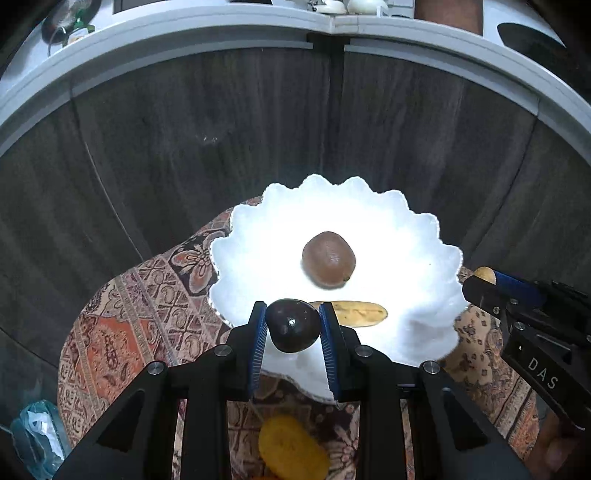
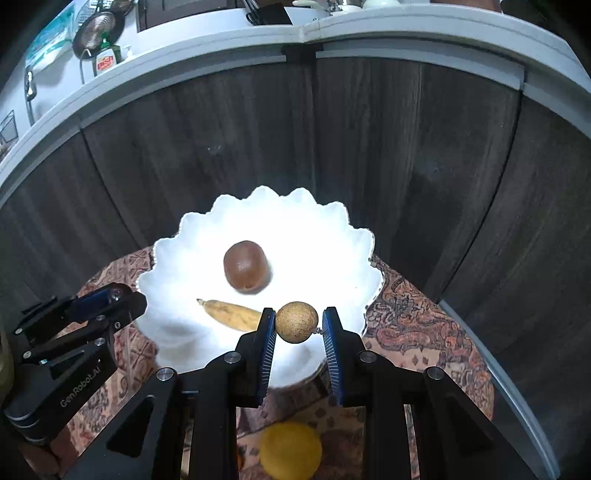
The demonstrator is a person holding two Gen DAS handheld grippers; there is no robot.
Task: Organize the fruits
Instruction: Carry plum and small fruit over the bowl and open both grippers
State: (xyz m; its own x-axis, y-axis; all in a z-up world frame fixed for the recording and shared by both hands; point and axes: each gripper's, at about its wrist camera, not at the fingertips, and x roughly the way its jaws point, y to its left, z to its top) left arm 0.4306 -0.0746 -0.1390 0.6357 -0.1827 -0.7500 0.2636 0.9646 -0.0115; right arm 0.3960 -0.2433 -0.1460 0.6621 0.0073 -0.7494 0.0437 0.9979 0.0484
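Left tongs (image 1: 293, 325) are pinching a dark, glossy round fruit (image 1: 291, 325), blue ribbed pads pressed on both its sides, held over the near rim of the white scalloped bowl (image 1: 258, 221). Right tongs (image 2: 297, 322) are clamped on a small tan, rough-skinned round fruit (image 2: 296, 321), also hanging above the bowl's near edge. Inside the bowl, a brown kiwi (image 1: 328, 263) sits near the middle, and a small speckled yellow banana (image 1: 354, 313) lies just in front of it, apart from it. The bowl stands on a patterned orange-and-brown cloth (image 1: 122, 332) covering a small round table. Down between the tongs' arms, a yellow-orange fruit (image 1: 291, 446) rests on the cloth, outside the bowl. Dark wood cabinet doors (image 1: 221, 129) rise behind, under a pale counter (image 1: 184, 33).
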